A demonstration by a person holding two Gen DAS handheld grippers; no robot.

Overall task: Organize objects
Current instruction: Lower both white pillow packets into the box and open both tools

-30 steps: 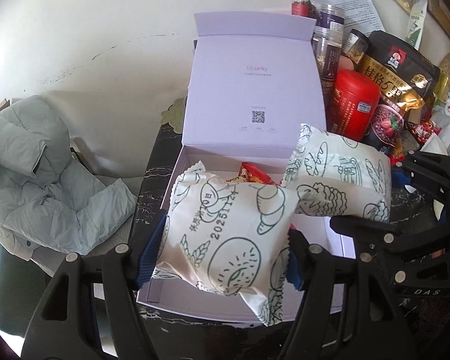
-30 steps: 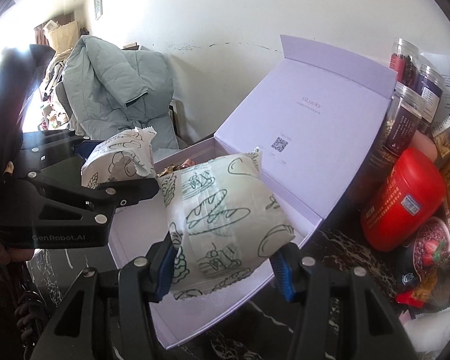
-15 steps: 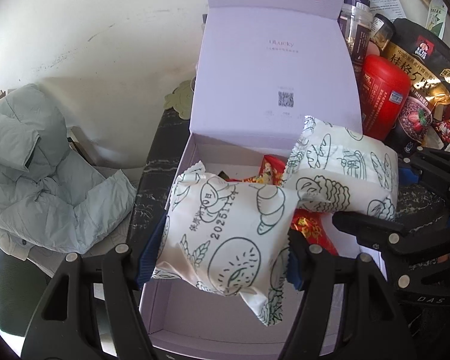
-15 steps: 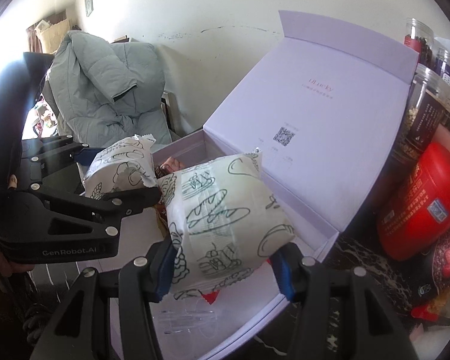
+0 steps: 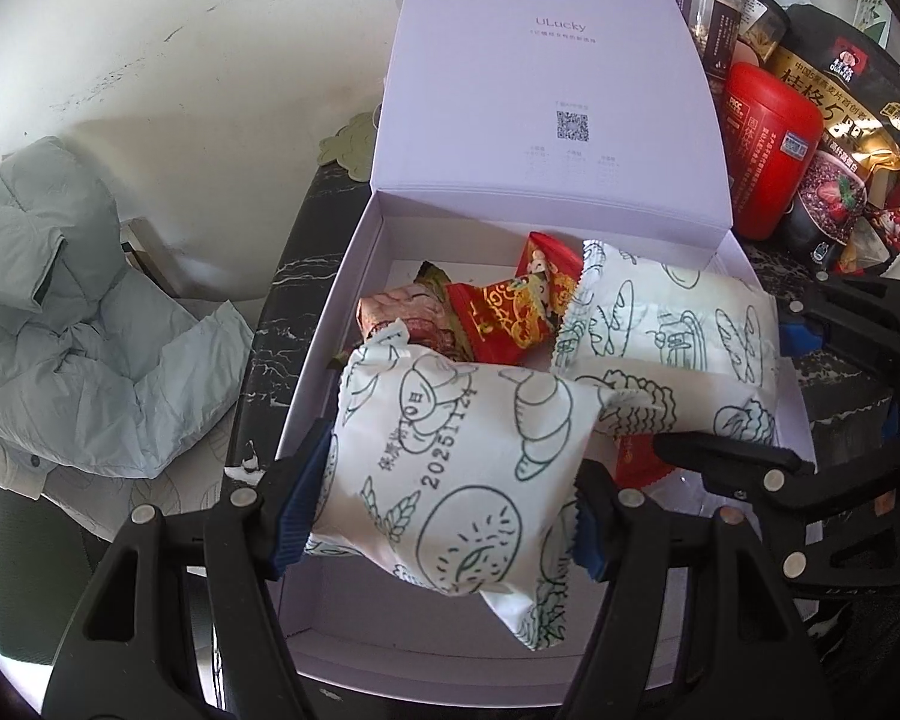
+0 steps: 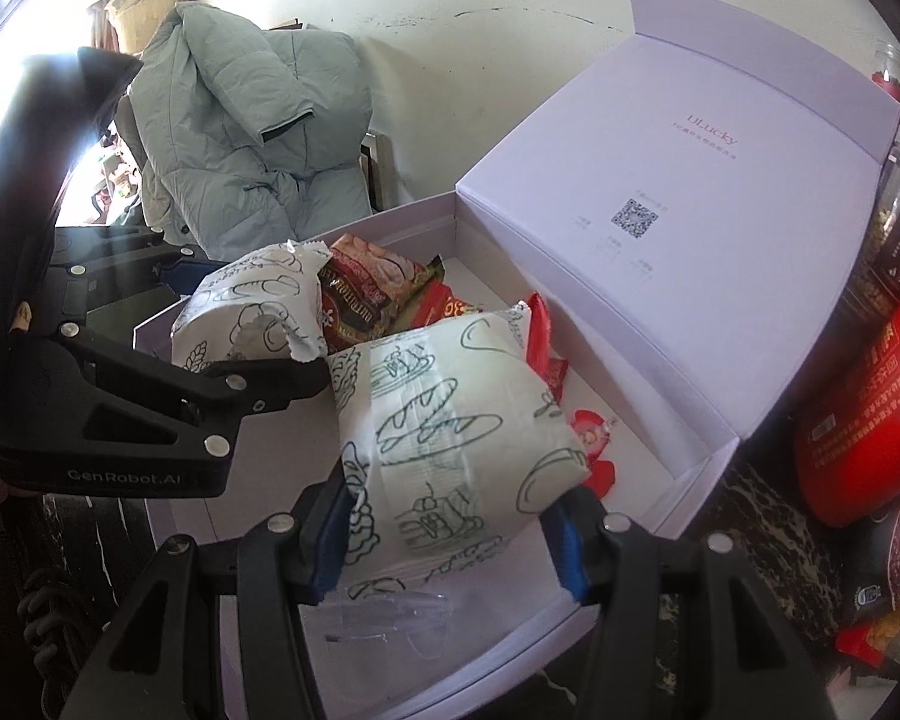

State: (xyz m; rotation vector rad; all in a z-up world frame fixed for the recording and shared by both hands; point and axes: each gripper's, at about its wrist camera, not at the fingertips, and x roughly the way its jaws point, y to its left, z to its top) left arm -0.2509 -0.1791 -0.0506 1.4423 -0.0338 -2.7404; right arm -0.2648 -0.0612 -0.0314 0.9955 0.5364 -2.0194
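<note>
Nearest to you, your left gripper point(image 5: 438, 510) is pinching a white bread packet point(image 5: 450, 456) printed with green drawings, its blue fingers point(image 5: 303, 498) pressing in on both sides. Your right gripper point(image 6: 453, 531) is pinching a second white packet point(image 6: 450, 426) of the same kind, blue pads squeezing its lower edges. You are holding both packets side by side above the open lilac box point(image 5: 330, 312), the two nearly touching over its middle. Beneath them, inside the box, red snack wrappers point(image 5: 510, 306) and a brown snack packet point(image 5: 402, 318) are lying in a loose heap toward the back wall. The box lid point(image 5: 546, 96) is standing upright behind, showing a small square code. The box is sitting on a dark marbled desk point(image 5: 282, 300). Just right of the lid, a red canister point(image 5: 771, 150) and dark jars point(image 5: 708, 6) are crowding together. Farther left, a pale green padded jacket point(image 6: 252, 138) is slumping against the white wall.
</note>
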